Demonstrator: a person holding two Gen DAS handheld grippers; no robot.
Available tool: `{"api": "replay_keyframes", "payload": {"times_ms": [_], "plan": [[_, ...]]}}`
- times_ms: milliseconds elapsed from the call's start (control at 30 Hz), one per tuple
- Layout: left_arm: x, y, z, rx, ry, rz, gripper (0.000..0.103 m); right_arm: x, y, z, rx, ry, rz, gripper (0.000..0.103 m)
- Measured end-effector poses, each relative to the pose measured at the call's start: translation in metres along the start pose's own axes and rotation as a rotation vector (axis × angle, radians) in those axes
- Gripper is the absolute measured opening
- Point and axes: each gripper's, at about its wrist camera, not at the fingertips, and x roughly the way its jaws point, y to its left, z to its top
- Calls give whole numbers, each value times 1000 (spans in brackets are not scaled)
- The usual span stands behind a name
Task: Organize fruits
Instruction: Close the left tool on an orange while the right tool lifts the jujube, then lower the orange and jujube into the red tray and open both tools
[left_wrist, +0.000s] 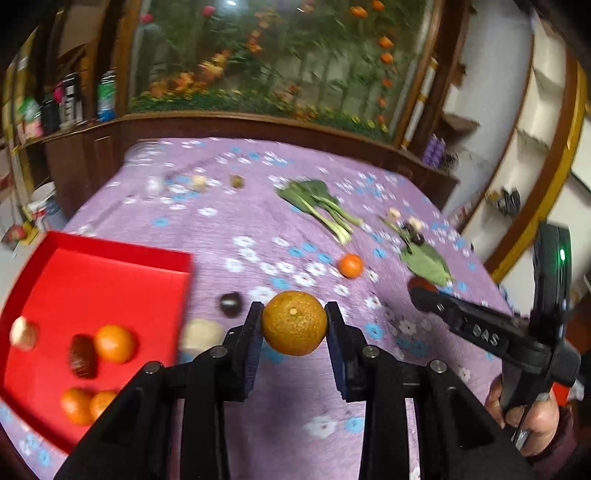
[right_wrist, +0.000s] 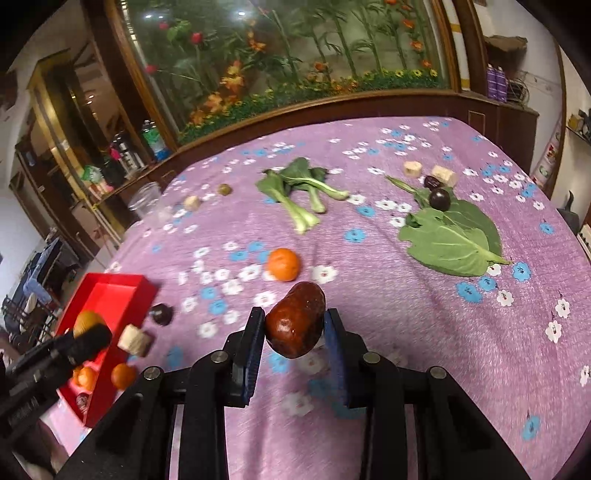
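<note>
My left gripper (left_wrist: 294, 321) is shut on a yellow-orange tangerine (left_wrist: 294, 323) and holds it above the purple cloth, just right of the red tray (left_wrist: 122, 258). The tray holds several tangerines (left_wrist: 113, 343), a brown date (left_wrist: 83, 356) and a pale chunk (left_wrist: 23, 333). My right gripper (right_wrist: 294, 323) is shut on a red-brown date (right_wrist: 295, 319). In the left wrist view the right gripper (left_wrist: 419, 291) reaches in from the right. A loose tangerine (right_wrist: 283, 264) lies mid-table. A dark plum (right_wrist: 161, 314) and a pale chunk (right_wrist: 135, 340) lie beside the tray (right_wrist: 110, 295).
Bok choy (right_wrist: 299, 195) and a large green leaf (right_wrist: 454, 240) lie on the flowered cloth. A dark plum (right_wrist: 439, 199), a date and pale chunks (right_wrist: 445, 174) sit near the leaf. A clear jar (right_wrist: 146, 201) stands at the far left edge. A wooden cabinet borders the far side.
</note>
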Motion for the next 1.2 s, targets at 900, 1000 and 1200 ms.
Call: {"api": "replay_keyframes", "payload": {"times_ms": [900,1000,1200], "plan": [[-50,200,-37,-322,-52,393,32,50,209,-45,-320,176,261,36],[-47,208,-39,-329,-39,395,32,59,228,-50,-357,197,272,36],[-42,218,-40,-332,-24,380,32,75,259,-58,-470,185,219,36]]}}
